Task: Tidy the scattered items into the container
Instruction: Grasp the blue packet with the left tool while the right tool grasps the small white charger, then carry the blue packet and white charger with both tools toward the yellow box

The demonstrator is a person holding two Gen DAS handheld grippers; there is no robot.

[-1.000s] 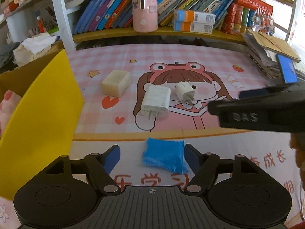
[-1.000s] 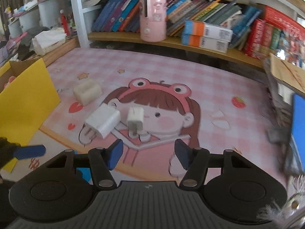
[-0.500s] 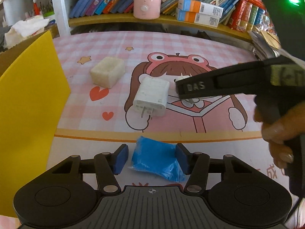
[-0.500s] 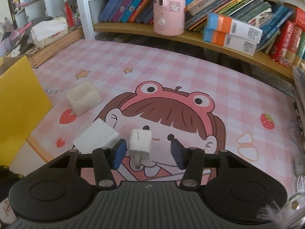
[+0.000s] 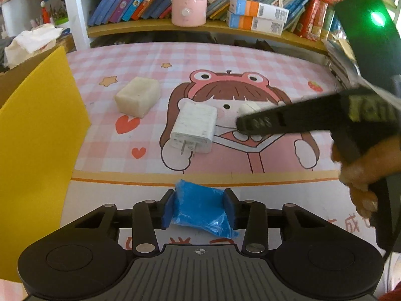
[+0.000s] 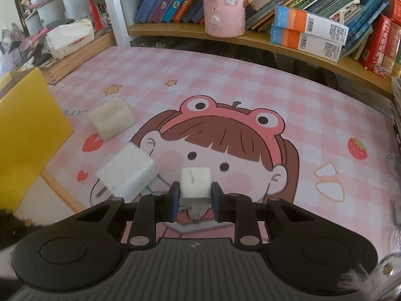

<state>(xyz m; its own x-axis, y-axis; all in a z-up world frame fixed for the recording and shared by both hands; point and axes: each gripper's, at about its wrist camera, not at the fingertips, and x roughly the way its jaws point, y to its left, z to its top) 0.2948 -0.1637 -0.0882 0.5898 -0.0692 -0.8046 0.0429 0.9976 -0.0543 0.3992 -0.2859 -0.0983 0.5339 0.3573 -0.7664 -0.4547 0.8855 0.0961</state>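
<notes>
My right gripper [image 6: 195,202] clamps the small white plug [image 6: 195,186] at lower centre. My left gripper [image 5: 199,209] is closing, pads touching the blue packet [image 5: 200,209].

A pink checked mat [image 6: 250,80] with a cartoon girl in a frog hat covers the desk. At its far edge, a wooden shelf [image 6: 263,41] holds leaning books [image 6: 175,2], stacked orange-and-blue boxes [image 6: 308,31] and a pink humidifier [image 6: 224,5]. Daylight is bright.

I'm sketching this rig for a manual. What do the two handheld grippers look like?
Both are matte black plastic. The left gripper and right gripper each have two round discs, a ribbed grey centre plate with a crosshair mark, silver rivets and blue-padded fingers. The right one shows raised lettering and a green light.
</notes>
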